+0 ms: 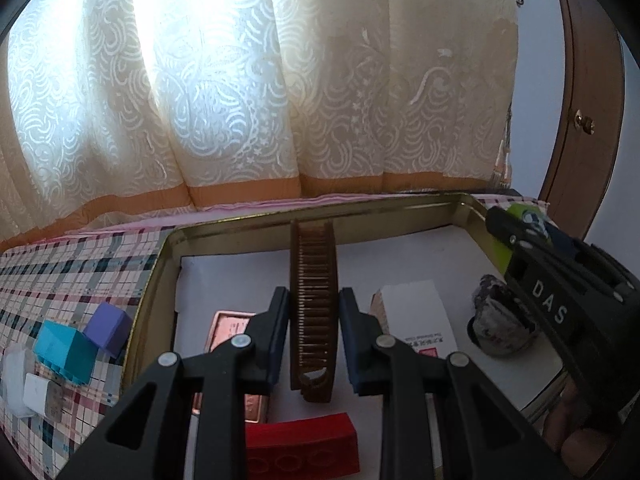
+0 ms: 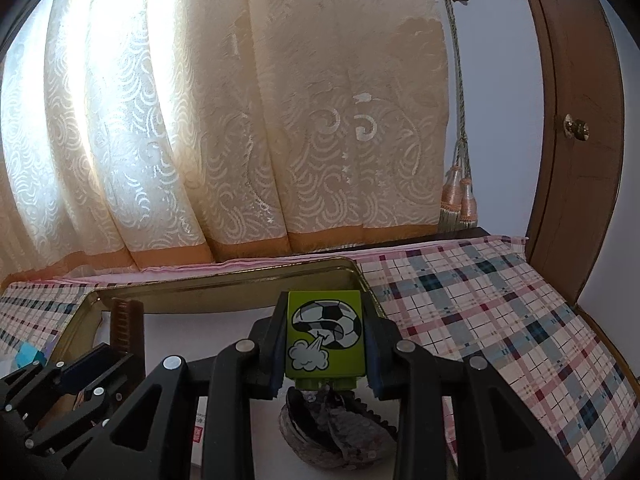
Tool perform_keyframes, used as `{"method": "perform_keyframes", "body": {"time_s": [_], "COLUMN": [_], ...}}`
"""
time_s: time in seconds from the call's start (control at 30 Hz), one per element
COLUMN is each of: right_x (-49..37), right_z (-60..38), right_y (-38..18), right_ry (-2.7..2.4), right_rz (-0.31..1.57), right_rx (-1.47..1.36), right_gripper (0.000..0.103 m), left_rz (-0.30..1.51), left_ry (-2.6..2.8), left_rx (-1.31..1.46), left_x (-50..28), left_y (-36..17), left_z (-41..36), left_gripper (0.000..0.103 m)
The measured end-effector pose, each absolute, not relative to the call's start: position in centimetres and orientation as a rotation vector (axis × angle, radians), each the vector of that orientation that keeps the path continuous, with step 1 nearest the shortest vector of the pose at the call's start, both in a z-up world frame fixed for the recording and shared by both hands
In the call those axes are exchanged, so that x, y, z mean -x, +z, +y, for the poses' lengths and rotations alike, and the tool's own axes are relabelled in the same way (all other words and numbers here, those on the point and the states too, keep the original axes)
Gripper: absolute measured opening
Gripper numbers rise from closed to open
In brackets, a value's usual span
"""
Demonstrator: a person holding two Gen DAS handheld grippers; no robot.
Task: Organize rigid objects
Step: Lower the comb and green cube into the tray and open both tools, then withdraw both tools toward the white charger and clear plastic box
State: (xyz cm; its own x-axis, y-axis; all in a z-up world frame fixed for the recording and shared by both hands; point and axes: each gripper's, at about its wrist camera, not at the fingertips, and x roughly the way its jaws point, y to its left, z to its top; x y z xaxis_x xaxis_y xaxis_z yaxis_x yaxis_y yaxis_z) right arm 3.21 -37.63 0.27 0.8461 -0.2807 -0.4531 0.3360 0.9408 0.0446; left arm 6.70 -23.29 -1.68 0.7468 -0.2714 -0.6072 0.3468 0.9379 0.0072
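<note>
My left gripper [image 1: 313, 300] is shut on a brown comb [image 1: 314, 264]. The comb stands on edge, pointing away over the gold-rimmed tray [image 1: 156, 280]. My right gripper [image 2: 325, 320] is shut on a green block [image 2: 324, 334] printed with a soccer ball, held above a dark shell-like object [image 2: 340, 428] in the tray's right part. In the left wrist view the right gripper [image 1: 520, 224] reaches in from the right with the green block [image 1: 516, 212]. The right wrist view shows the left gripper [image 2: 116, 354] and the comb [image 2: 126, 320] at lower left.
Inside the white-lined tray lie a red block [image 1: 300, 446], a copper tin [image 1: 232, 328], a white box [image 1: 416, 320] and the shell [image 1: 496, 328]. Left of the tray, on the plaid cloth [image 2: 500, 320], sit a purple cube [image 1: 108, 328], a teal block [image 1: 64, 350] and white pieces [image 1: 24, 384]. A curtain hangs behind.
</note>
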Motion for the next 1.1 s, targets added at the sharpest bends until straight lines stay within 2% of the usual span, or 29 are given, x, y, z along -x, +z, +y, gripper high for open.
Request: {"method": "perform_keyframes", "body": {"time_s": [0.23, 0.27, 0.3, 0.33, 0.37, 0.4, 0.47, 0.57, 0.87, 1.1], "right_x": [-3.4, -3.5, -3.5, -3.6, -3.5, -3.3, -2.7, -2.0, -0.9, 1.4], "right_z": [-37.8, -37.8, -37.9, -37.9, -37.8, -37.7, -37.5, -37.2, -38.0, -37.5], "right_y": [0.1, 0.1, 0.0, 0.0, 0.0, 0.0, 0.4, 0.8, 1.1, 2.0], "right_ry": [-0.294, -0.280, -0.270, -0.261, -0.255, -0.260, -0.277, -0.300, -0.326, -0.375], "right_rz": [0.469, 0.471, 0.475, 0.481, 0.481, 0.471, 0.425, 0.376, 0.321, 0.191], "right_rx": [-0.140, -0.151, -0.159, -0.167, -0.176, -0.177, -0.167, -0.155, -0.228, -0.187], "right_gripper": [0.035, 0.035, 0.041, 0.047, 0.062, 0.073, 0.079, 0.080, 0.080, 0.080], "left_rz": [0.646, 0.649, 0.656, 0.657, 0.644, 0.621, 0.557, 0.509, 0.486, 0.447], "left_ry": [-0.324, -0.322, -0.326, -0.330, -0.333, -0.333, -0.321, -0.309, -0.260, -0.184], "left_rx": [-0.139, -0.145, -0.147, -0.145, -0.137, -0.129, -0.119, -0.144, -0.098, -0.059], "left_x": [-6.8, -6.7, -6.6, -6.6, -6.2, -5.9, -5.0, -4.3, -3.9, -3.1], "left_y": [-2.0, -2.0, -2.1, -2.0, -1.7, -1.4, -0.6, 0.2, 0.9, 0.9], "left_z": [-23.4, -23.5, -23.5, -23.5, -23.3, -23.2, -22.8, -22.7, -20.0, -16.0], "left_gripper": [0.025, 0.035, 0.060, 0.073, 0.092, 0.103, 0.103, 0.103, 0.103, 0.103]}}
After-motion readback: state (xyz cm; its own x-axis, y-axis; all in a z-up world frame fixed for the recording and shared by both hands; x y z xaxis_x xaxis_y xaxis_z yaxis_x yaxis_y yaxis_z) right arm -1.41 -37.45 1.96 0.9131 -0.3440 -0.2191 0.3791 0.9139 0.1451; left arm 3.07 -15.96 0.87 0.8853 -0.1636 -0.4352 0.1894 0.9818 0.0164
